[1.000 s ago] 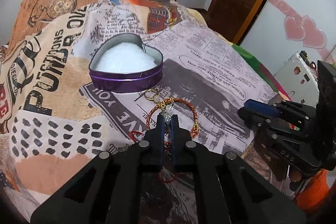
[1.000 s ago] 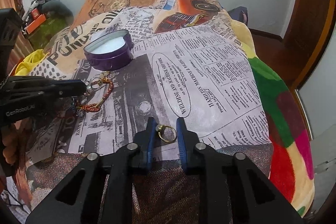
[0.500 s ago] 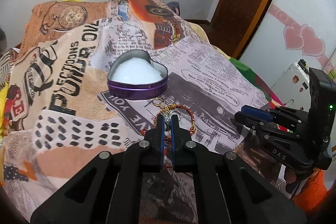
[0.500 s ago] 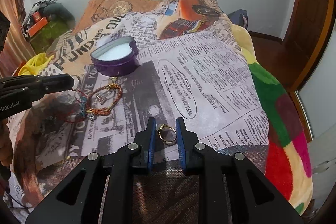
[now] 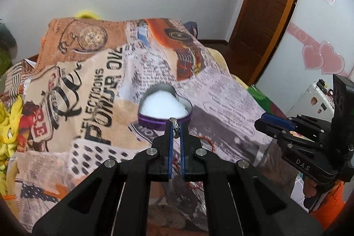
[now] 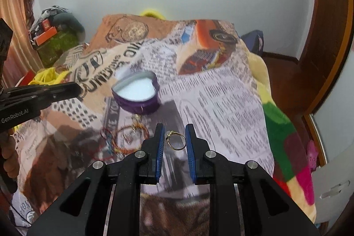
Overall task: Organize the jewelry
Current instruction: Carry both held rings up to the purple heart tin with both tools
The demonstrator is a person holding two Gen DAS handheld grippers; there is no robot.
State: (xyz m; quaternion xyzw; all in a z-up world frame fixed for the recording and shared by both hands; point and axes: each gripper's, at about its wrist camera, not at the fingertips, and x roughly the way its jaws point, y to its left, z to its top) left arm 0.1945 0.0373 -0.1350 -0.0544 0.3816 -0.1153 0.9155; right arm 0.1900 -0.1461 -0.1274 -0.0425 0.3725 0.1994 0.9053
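A purple heart-shaped tin (image 5: 164,106) with a white lining sits open on the printed bedspread; it also shows in the right wrist view (image 6: 137,96). My left gripper (image 5: 175,127) is shut on a silver ring (image 5: 175,127) and holds it raised just short of the tin. My right gripper (image 6: 174,136) is open, its fingers either side of a thin gold ring (image 6: 175,141) that seems lifted with them. An orange beaded bracelet (image 6: 130,136) and a red cord lie on the bedspread left of it.
The bed (image 5: 99,85) fills both views, its right edge dropping to a wooden floor and door (image 5: 267,10). A yellow cloth (image 5: 8,129) lies at the left edge. A white appliance (image 5: 314,101) stands right.
My left gripper has lifted away from the bracelet with the silver ring and moved toward the tin. My right gripper has risen and moved forward, with the gold ring still between its fingers.
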